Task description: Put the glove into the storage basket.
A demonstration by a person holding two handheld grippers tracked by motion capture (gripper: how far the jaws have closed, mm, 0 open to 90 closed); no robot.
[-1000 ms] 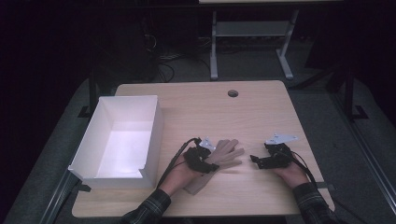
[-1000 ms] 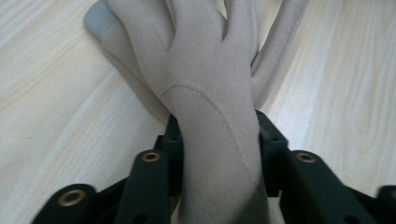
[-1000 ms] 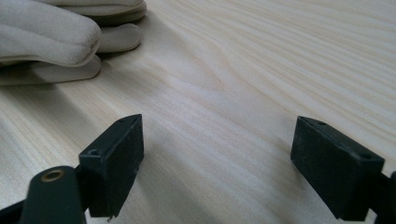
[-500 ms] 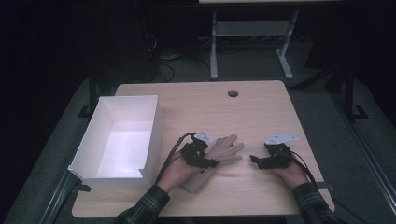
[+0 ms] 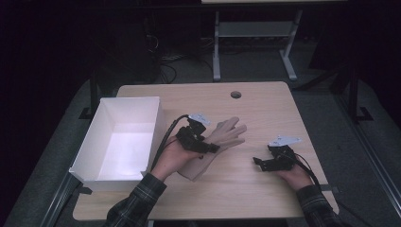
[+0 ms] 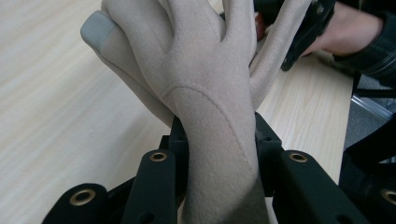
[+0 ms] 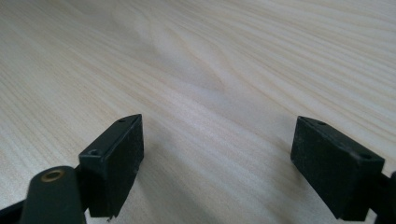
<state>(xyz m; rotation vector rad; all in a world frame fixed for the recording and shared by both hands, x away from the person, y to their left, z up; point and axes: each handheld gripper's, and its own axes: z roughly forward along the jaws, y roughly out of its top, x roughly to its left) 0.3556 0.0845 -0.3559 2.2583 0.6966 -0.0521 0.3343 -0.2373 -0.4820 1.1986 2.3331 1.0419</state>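
Observation:
A beige fabric glove is held at its wrist part by my left gripper, which is shut on it. The glove's fingers point away toward the table's far right, and its cuff end hangs down by the person's left hand. In the left gripper view the glove rises between the two black jaws of my left gripper, with a grey patch on one fingertip. My right gripper rests low over the wood at the right, open, its jaws wide apart in the right gripper view with nothing between them.
An open white box stands along the left side of the wooden table. A round cable hole sits near the far edge. A metal stand and cables lie on the dark floor beyond.
My left gripper has risen and moved away from the front edge with the glove in it, so the glove's fingers have come off the wood. The right gripper has stayed put.

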